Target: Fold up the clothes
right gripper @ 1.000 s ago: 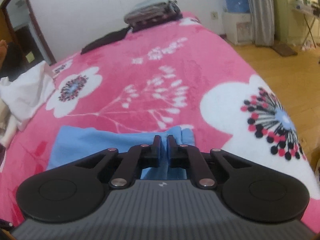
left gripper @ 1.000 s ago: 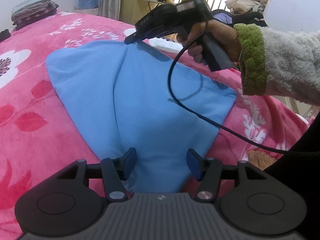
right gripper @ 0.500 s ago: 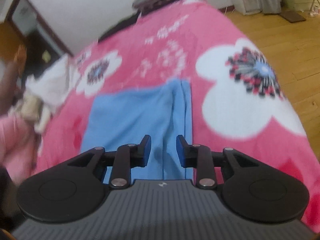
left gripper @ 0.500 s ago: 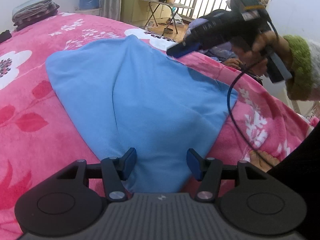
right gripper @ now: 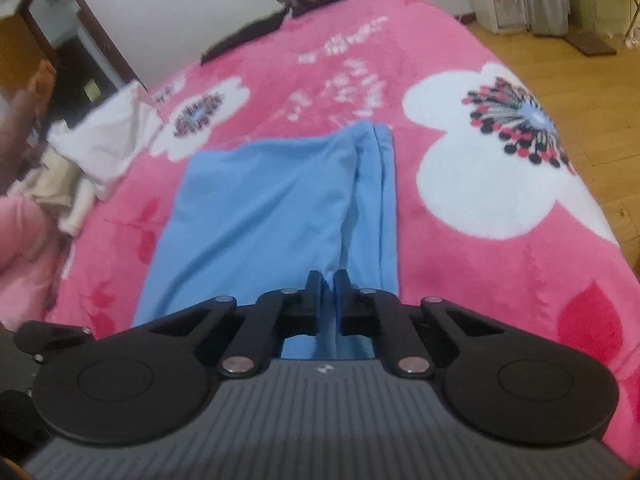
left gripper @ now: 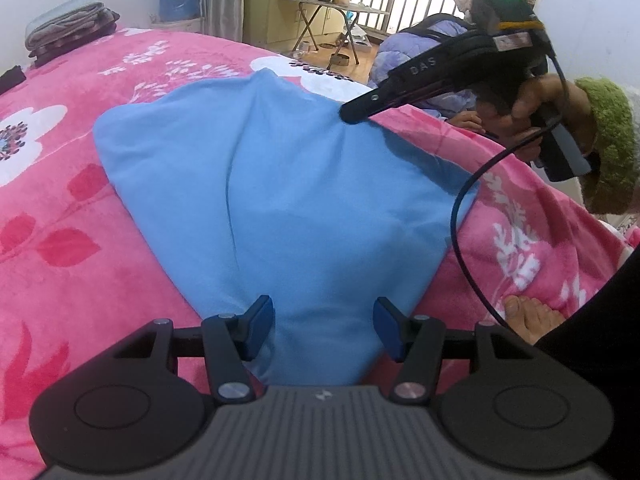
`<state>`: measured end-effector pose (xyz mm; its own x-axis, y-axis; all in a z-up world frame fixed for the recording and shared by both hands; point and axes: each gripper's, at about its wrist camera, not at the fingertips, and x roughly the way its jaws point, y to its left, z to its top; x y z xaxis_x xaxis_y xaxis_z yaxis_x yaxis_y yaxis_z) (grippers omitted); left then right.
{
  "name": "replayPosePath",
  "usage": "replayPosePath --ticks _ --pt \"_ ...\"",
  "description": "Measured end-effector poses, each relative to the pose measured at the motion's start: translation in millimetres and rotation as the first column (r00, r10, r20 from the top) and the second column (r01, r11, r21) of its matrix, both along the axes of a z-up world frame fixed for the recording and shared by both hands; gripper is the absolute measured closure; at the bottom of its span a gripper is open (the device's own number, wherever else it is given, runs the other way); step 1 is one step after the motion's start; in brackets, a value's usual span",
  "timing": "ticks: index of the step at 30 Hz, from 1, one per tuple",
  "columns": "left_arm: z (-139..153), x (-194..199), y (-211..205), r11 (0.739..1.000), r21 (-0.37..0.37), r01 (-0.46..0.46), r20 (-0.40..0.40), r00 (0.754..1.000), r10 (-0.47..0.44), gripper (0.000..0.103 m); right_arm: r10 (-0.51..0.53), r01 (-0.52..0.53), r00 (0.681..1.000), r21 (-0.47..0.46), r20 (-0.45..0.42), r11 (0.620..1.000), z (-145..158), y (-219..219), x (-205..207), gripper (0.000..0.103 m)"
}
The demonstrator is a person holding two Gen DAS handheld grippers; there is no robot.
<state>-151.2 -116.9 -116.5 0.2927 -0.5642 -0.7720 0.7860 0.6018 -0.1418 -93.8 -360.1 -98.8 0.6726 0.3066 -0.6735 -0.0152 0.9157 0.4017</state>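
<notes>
The blue garment (left gripper: 288, 184) is lying spread on the pink flowered blanket (left gripper: 60, 240) covering the bed. The left gripper (left gripper: 323, 322) is hovering at the near edge of the garment, its jaws standing apart with cloth lying between them, not pinched. The right gripper (right gripper: 327, 280) has just been closing; its jaws are now pinching a fold of the garment at its side edge. A hand (left gripper: 532, 108) in a green-cuffed sleeve (left gripper: 608, 140) is holding it.

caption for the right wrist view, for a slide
Right gripper, its jaws just closed, pinches the near edge of a blue garment spread on a pink floral blanket.
</notes>
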Motion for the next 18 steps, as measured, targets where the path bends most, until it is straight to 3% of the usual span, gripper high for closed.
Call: replayPosePath --ticks 12,18 --pt "-0.7 -0.6 -1.4 1.0 0.003 0.003 0.01 1.0 -0.003 0.046 -0.085 0.085 0.996 0.003 -0.038 0.996 -16.7 -7.7 -7.5 0.099" --pt "-0.4 -3.5 -1.7 1.0 0.007 0.004 0.022 1.0 -0.004 0.046 -0.121 0.124 0.992 0.084 -0.033 0.989 3.0 -20.6 -21.2 0.095"
